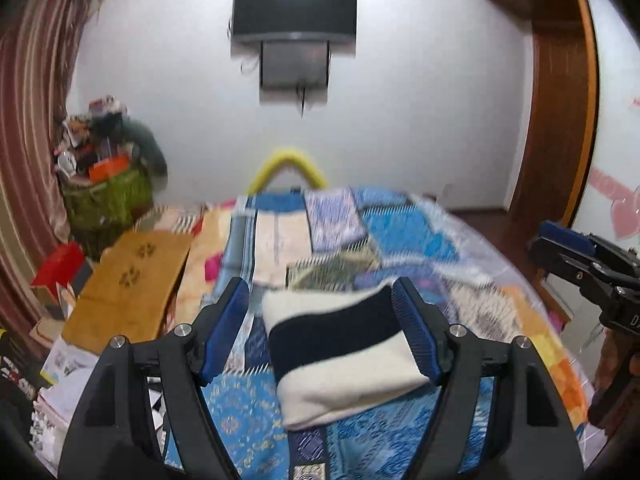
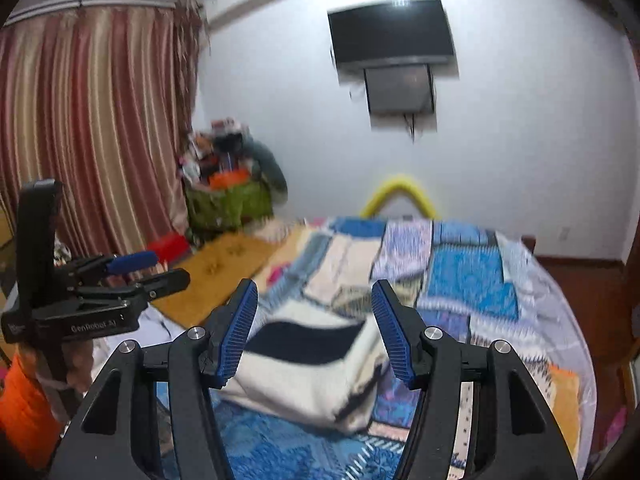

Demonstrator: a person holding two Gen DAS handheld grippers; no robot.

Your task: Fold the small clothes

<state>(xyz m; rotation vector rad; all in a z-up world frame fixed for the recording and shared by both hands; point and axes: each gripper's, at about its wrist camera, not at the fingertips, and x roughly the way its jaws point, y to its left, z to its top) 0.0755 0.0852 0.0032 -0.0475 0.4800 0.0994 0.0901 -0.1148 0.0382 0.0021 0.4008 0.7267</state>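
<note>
1. Work surface: a bed (image 1: 404, 236) covered with a blue patchwork bedspread fills the near and middle part of both wrist views. The pictures are blurred, so fine detail in the pattern cannot be read.
2. Task item: a folded cream garment with a broad dark navy band (image 1: 340, 356) lies on the near part of the bedspread. In the right wrist view the same garment (image 2: 304, 376) appears as a thick folded bundle.
3. Left gripper (image 1: 324, 320): the jaws stand apart. The blue pads (image 1: 228, 316) frame the garment in the picture; the right pad overlaps its edge, but no pinch of cloth shows. State: released, holding nothing.
4. Right gripper (image 2: 316, 320): the jaws stand apart with the garment seen beyond and below them. No cloth is caught between the pads. State: released, holding nothing.
5. Relative position: each gripper appears at the edge of the other's view, the right gripper at the right edge of the left wrist view and the left gripper at the left edge of the right wrist view.
6. Far surroundings: a dark wall-mounted screen (image 1: 296, 10) hangs on the white far wall. A striped curtain (image 2: 88, 128) hangs at the far left, with a green basket piled with items (image 2: 228, 200) beside it.
</note>
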